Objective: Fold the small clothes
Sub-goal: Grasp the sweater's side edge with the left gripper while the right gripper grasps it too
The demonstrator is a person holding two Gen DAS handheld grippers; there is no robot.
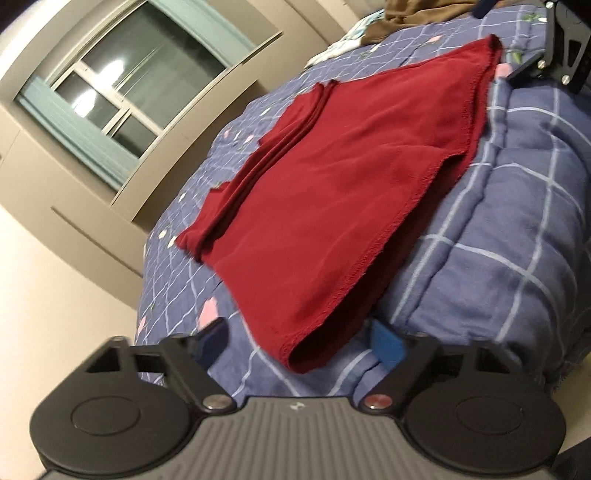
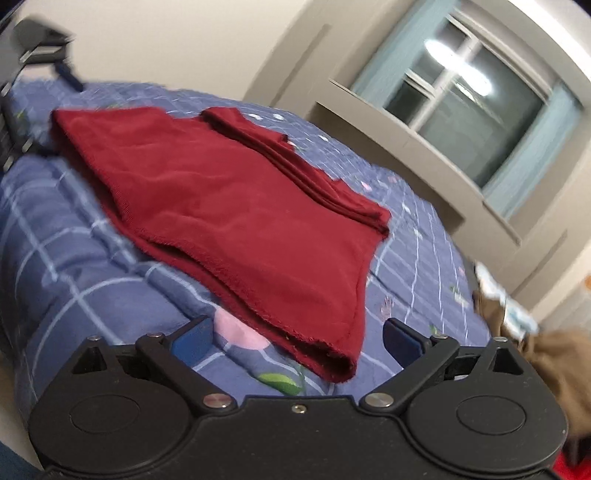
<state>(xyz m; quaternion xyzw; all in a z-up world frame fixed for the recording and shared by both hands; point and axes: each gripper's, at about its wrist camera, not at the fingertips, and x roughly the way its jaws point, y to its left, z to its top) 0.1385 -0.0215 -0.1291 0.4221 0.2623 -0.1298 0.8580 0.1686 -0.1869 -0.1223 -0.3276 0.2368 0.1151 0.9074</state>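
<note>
A dark red garment (image 1: pixel 332 206) lies folded in layers on a blue checked quilt (image 1: pixel 498 240). My left gripper (image 1: pixel 299 341) is open, its blue-padded fingers either side of the garment's near folded corner, just short of it. In the right wrist view the same red garment (image 2: pixel 229 214) lies on the quilt (image 2: pixel 74 251). My right gripper (image 2: pixel 295 338) is open, its fingers flanking the opposite near corner without gripping it. The right gripper also shows at the top right of the left wrist view (image 1: pixel 546 62), beyond the garment's far end.
A brown garment (image 1: pixel 417 14) and pale patterned cloth lie on the far part of the bed; the brown garment also shows at the right in the right wrist view (image 2: pixel 554 362). A window (image 2: pixel 469 107) and beige wall stand behind the bed.
</note>
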